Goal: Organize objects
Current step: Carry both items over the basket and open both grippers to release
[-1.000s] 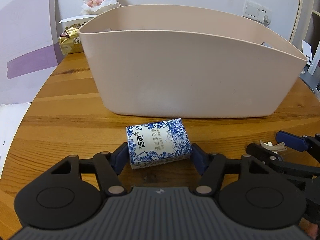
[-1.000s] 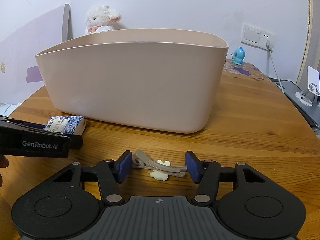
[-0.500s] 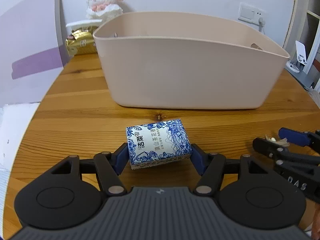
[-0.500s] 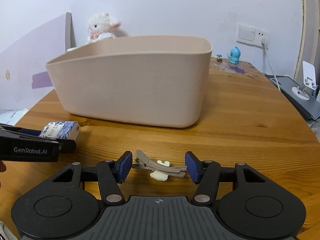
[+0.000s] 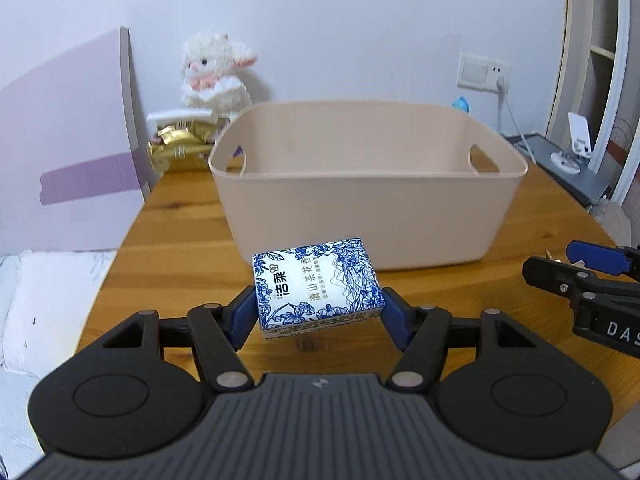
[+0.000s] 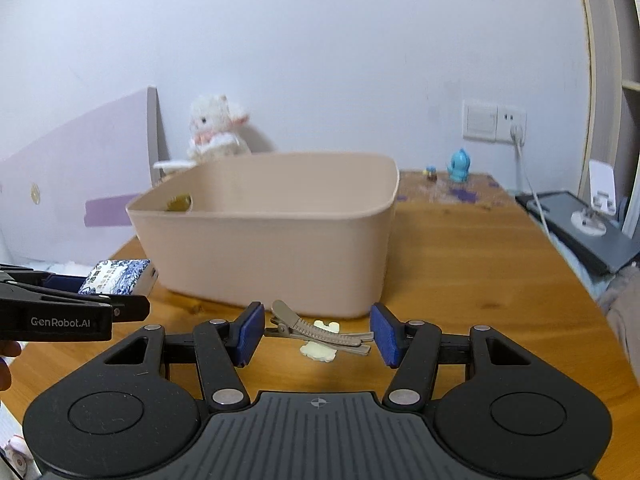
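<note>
Fingers of the left gripper (image 5: 320, 312) are clenched on a blue-and-white tissue pack (image 5: 316, 282), one blue pad against each short end; the pack is held clear of the wooden table (image 5: 180, 240), slightly tilted, just short of the front wall of the beige bin (image 5: 368, 184). Fingers of the right gripper (image 6: 316, 332) are closed on a taupe hair clip (image 6: 320, 330) with a cream ornament, pads bearing on both ends; whether the clip is lifted off the table cannot be told. The clip sits just before the bin's front right corner. The bin stands toward the table's middle, with cut-out handles in its end walls; no contents show inside. Behind it, at the table's far left corner, are a white plush lamb (image 5: 214, 76) and a gold packet (image 5: 178, 148). A small blue figurine (image 6: 460, 166) stands at the far edge by the wall socket (image 6: 494, 122).
</note>
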`<state>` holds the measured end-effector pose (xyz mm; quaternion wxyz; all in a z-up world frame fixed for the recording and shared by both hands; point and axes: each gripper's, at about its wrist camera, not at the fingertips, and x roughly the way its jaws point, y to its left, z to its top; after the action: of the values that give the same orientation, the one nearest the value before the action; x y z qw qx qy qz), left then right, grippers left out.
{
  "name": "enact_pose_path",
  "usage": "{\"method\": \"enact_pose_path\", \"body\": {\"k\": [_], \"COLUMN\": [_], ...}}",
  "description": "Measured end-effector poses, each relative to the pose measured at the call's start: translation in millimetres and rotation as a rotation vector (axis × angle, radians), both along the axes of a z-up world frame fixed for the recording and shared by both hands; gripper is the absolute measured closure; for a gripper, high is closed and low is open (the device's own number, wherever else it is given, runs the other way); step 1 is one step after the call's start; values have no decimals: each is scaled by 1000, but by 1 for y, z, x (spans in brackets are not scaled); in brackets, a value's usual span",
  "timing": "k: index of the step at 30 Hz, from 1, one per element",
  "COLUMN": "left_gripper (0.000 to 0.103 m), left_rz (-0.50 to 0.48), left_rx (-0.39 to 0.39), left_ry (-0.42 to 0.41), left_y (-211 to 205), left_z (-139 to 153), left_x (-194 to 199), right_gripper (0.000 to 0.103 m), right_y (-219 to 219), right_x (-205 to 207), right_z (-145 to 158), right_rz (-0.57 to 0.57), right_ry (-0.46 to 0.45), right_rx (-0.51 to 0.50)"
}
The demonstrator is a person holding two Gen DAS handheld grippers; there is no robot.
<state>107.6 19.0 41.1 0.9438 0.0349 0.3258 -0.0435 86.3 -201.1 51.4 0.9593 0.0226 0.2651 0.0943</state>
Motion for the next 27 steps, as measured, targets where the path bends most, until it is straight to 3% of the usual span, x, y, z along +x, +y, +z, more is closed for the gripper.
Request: {"method": "enact_pose_path", "body": {"k": [14, 27], "left_gripper": [36, 36], "left_rz": [1, -7], "left_rx": [3, 57], "left_ry": [-116, -113], "left_y": [5, -11], "left_z": [46, 52], "left_x": [22, 101], "right_gripper": [48, 48], "right_y": [4, 7], "right_x": [16, 75], "right_z": [43, 61], "right_rz": [14, 2], "right_ry": [-115, -160], "right_rx": [12, -7]}}
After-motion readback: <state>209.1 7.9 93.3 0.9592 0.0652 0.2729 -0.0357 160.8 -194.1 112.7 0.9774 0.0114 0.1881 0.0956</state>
